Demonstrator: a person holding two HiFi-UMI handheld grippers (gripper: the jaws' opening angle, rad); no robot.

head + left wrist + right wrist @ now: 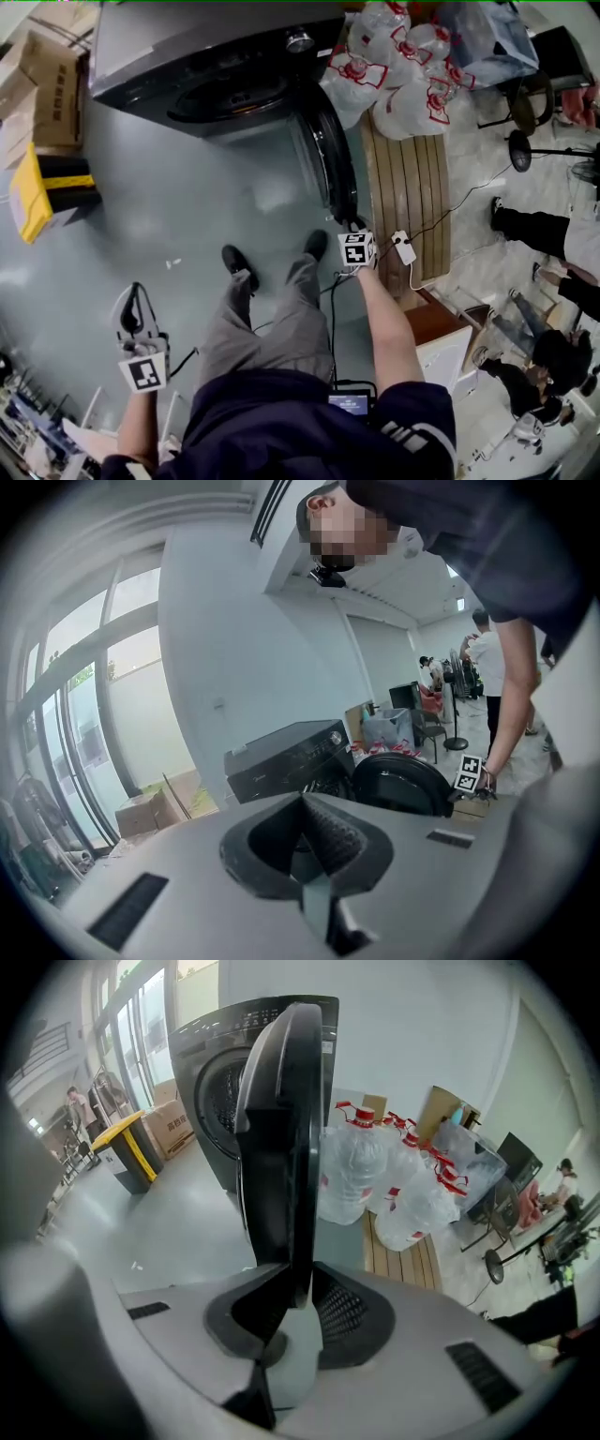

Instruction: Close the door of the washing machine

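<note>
The washing machine [206, 56] is stood on the floor with its round door [336, 159] swung wide open, edge-on to the person and well apart from the drum opening. The free edge of that door is pinched between the jaws of the right gripper [351, 230], which is held low and pointed steeply down; such a hold on the outer edge, far from the hinge, is judged to give the best leverage for swinging the door shut. The left gripper [137, 291] is kept well apart at the person's other side, its jaws pressed together on nothing, presumably because only one gripper is needed. In the right gripper view the door [281, 1129] is seen running straight down into the gap of the right gripper [298, 1288], a contact that the head view only hints at. The left gripper view alone shows the door's dark inner face [403, 780] beside the machine and the closed, empty tips of the left gripper [302, 803]. Water bottles [394, 66] and a wooden pallet [408, 187] behind the door are laid out best from the head view.
</note>
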